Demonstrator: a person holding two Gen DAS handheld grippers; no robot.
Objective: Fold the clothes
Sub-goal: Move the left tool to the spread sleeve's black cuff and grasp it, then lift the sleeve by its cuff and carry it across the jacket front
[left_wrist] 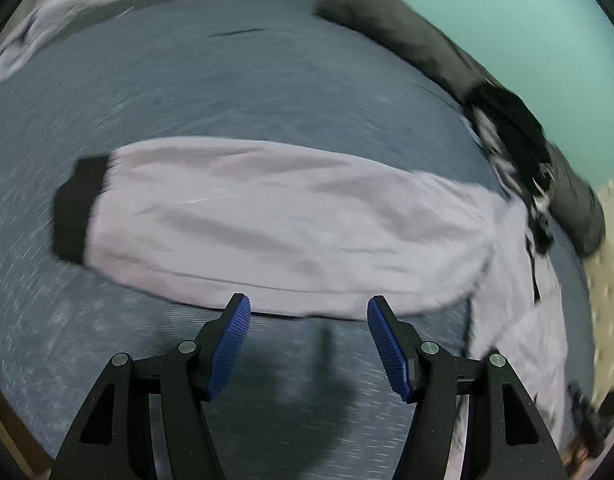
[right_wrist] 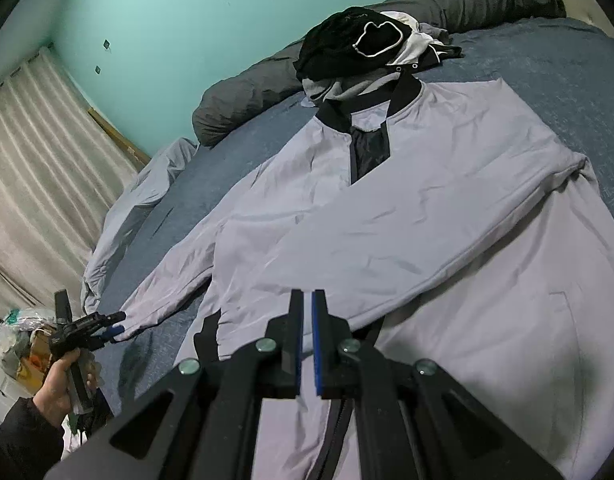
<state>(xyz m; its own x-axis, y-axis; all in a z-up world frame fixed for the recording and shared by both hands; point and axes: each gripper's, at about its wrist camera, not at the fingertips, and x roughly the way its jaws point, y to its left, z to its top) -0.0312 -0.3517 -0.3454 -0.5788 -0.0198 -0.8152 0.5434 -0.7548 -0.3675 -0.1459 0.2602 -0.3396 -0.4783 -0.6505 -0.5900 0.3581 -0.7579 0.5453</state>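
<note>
A pale jacket (right_wrist: 407, 216) lies flat in the middle of the bed (right_wrist: 547, 60), collar toward the pillows (right_wrist: 467, 4), one sleeve folded across its chest. The other sleeve (left_wrist: 267, 220) stretches toward the bed's edge. The left gripper (left_wrist: 309, 344) hovers beside it, fingers wide and empty. The right gripper (right_wrist: 307, 344) hangs over the hem, fingers closed on nothing. A clothes pile (right_wrist: 359, 44) sits by the collar.

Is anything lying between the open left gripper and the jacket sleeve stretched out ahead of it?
Nothing visible. Only bare blue bedspread separates the left gripper from the sleeve; the pile of dark clothes sits well off by the pillow.
</note>
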